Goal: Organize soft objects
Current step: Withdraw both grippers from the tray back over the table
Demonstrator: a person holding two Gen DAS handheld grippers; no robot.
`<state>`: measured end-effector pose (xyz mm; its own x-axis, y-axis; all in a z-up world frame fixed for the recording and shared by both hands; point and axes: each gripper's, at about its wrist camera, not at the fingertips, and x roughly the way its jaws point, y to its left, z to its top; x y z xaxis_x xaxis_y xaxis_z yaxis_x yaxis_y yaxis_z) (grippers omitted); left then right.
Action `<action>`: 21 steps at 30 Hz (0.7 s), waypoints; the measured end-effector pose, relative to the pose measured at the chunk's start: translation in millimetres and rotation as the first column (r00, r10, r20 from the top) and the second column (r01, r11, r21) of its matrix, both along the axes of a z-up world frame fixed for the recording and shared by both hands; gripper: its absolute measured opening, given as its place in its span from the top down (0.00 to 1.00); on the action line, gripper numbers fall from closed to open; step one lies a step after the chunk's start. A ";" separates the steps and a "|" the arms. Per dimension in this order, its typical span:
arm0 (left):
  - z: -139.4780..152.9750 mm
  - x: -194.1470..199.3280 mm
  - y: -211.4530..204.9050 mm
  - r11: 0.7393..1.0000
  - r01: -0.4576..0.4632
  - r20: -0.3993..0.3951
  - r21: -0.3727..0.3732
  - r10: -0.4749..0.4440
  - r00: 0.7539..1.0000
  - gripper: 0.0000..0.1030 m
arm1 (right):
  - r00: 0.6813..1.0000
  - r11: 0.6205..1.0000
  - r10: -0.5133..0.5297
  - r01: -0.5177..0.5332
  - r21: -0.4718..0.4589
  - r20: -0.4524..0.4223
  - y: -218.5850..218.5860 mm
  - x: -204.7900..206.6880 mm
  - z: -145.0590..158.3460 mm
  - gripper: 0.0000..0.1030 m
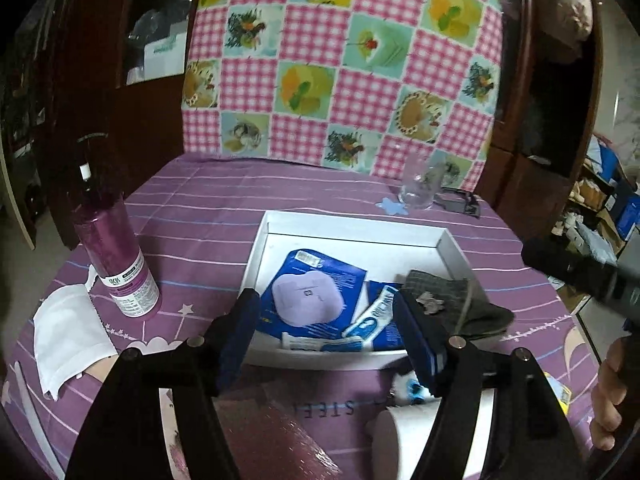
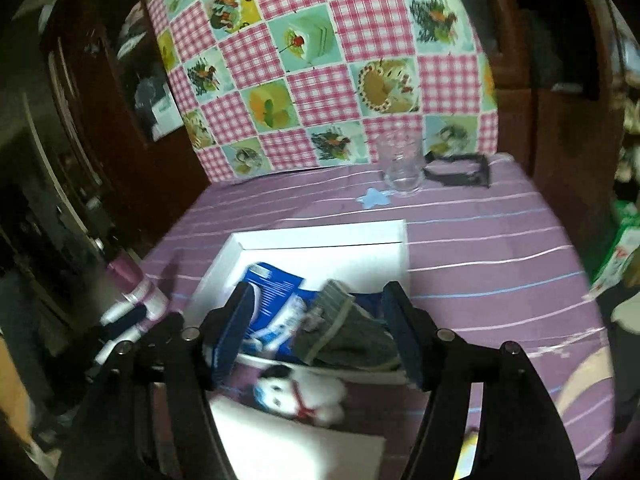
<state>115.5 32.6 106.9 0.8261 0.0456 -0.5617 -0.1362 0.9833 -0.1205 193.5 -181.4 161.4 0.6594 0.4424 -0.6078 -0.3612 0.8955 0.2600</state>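
The white tray [image 1: 452, 248] sits on the purple-clothed table [image 1: 208, 216], holding a blue packet [image 1: 316, 276], a grey sock [image 1: 456, 300] lying lengthwise toward its right rim, and a toothpaste tube [image 1: 372, 314] pointing diagonally up-right. My left fingers [image 1: 236, 332] and right fingers [image 2: 400, 328] stand apart, empty, above the tray's near edge.

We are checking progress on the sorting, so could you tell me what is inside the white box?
The white box holds a blue packet, a toothpaste tube and a grey sock; anything beneath them is covered.

Purple striped tablecloth [image 1: 208, 216], white tray [image 1: 352, 226]
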 end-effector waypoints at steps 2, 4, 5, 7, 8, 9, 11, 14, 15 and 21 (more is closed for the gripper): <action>3.1 -9.0 -5.9 1.000 0.011 0.008 0.005 -0.011 1.000 0.33 | 0.999 0.999 -0.009 0.011 -0.049 0.033 -7.0 -10.5 2.1 0.35; 4.2 -20.6 -12.4 1.000 0.014 0.014 0.025 -0.014 1.000 0.33 | 0.999 0.996 -0.013 0.016 -0.086 0.036 -14.2 -19.8 2.3 0.35; 3.9 -25.5 -15.3 0.999 0.017 0.013 0.036 -0.017 1.000 0.33 | 0.999 0.995 -0.011 0.014 -0.094 0.037 -17.7 -24.9 1.7 0.35; 1.6 -36.3 -20.5 0.999 0.032 0.009 0.043 -0.032 0.999 0.33 | 0.999 0.995 -0.004 0.008 -0.101 0.041 -25.4 -36.5 -0.7 0.35; -0.1 -40.5 -21.3 0.999 0.039 0.007 0.036 -0.039 0.999 0.33 | 0.999 0.994 0.002 0.002 -0.106 0.043 -28.6 -42.3 -2.4 0.35; -2.7 -46.0 -22.3 0.998 0.053 0.001 0.018 -0.053 0.999 0.33 | 0.999 0.993 0.013 -0.008 -0.115 0.044 -30.4 -47.8 -4.7 0.35; -8.1 -53.9 -23.5 0.996 0.089 -0.011 -0.023 -0.089 0.996 0.33 | 0.998 0.983 0.046 -0.036 -0.177 0.048 -30.5 -60.9 -12.5 0.35; -17.3 -65.2 -27.3 0.990 0.120 -0.022 -0.074 -0.122 0.992 0.33 | 0.996 0.975 0.024 -0.005 -0.221 0.084 -34.9 -77.6 -21.9 0.35; -21.1 -69.1 -30.1 0.989 0.128 -0.026 -0.076 -0.130 0.991 0.33 | 0.996 0.974 0.018 0.003 -0.225 0.090 -37.8 -83.1 -25.2 0.35; -40.7 -87.6 -52.5 0.989 0.143 -0.009 -0.024 -0.144 0.990 0.33 | 0.997 0.991 -0.024 0.033 -0.133 0.070 -58.2 -103.9 -45.7 0.35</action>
